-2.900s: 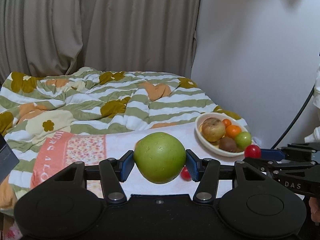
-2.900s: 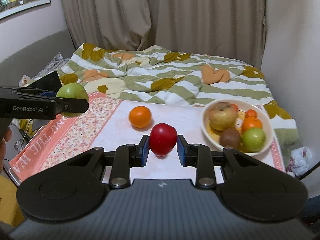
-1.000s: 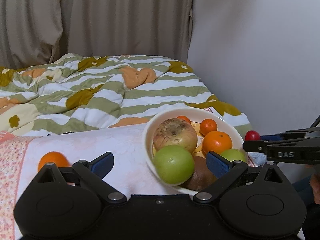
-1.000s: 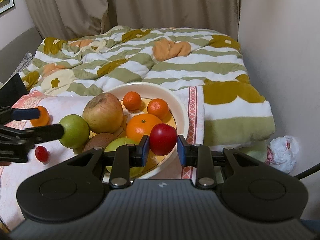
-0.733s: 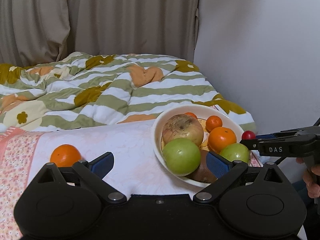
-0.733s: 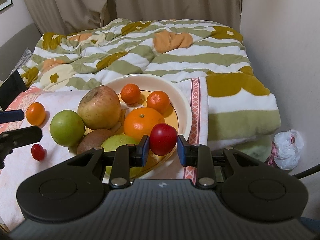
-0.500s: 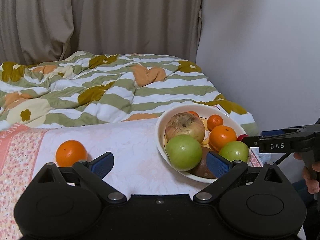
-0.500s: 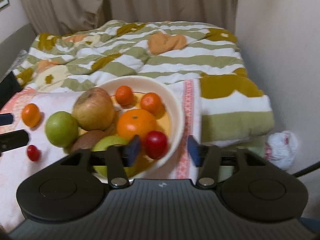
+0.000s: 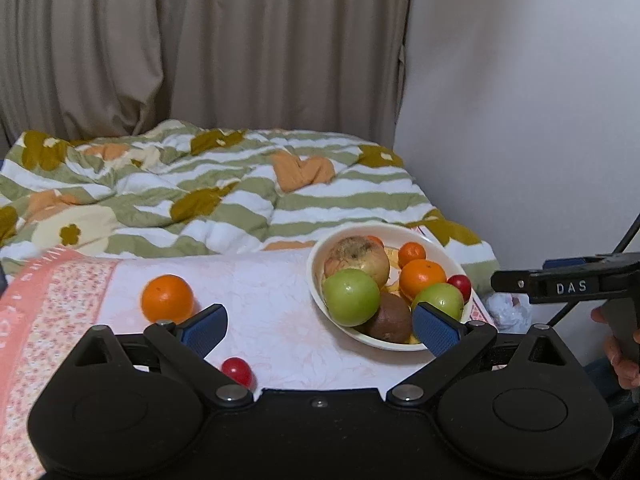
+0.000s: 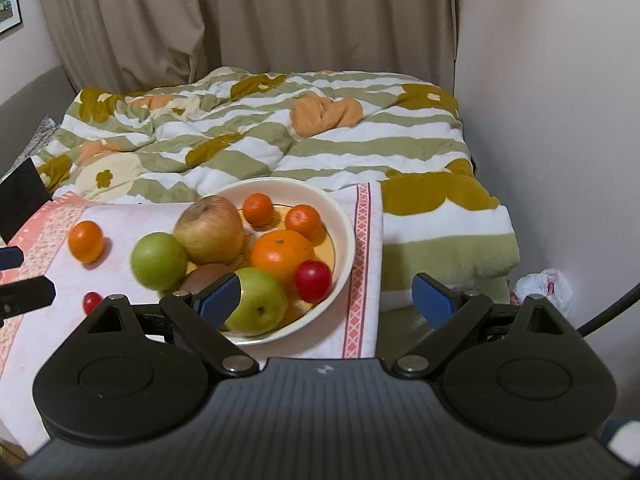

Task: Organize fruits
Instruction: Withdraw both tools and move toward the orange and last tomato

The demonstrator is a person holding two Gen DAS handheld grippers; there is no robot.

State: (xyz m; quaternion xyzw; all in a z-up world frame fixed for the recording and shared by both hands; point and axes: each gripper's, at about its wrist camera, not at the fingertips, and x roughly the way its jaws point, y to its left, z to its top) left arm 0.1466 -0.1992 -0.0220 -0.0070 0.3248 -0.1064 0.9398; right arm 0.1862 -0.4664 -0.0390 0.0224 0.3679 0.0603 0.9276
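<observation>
A cream bowl (image 10: 347, 236) on the tablecloth holds several fruits: a big apple (image 10: 210, 230), a green apple (image 10: 160, 261) at its left rim, another green apple (image 10: 260, 305), an orange (image 10: 282, 254), a kiwi, small tangerines and a small red fruit (image 10: 313, 275). The bowl (image 9: 316, 280) also shows in the left wrist view. My right gripper (image 10: 326, 298) is open and empty, just in front of the bowl. My left gripper (image 9: 318, 328) is open and empty. A loose orange (image 9: 167, 298) and a small red fruit (image 9: 237, 370) lie on the cloth left of the bowl.
The table has a pink floral cloth (image 9: 60, 300). Behind it lies a striped green and white quilt (image 10: 280, 136). A wall stands close on the right (image 10: 560, 120). A plastic bag (image 10: 540, 286) lies on the floor at the right. Curtains hang at the back.
My right gripper opened and dropped the small red fruit into the bowl, then pulled back. My left gripper, open after leaving the green apple, drew back from the bowl.
</observation>
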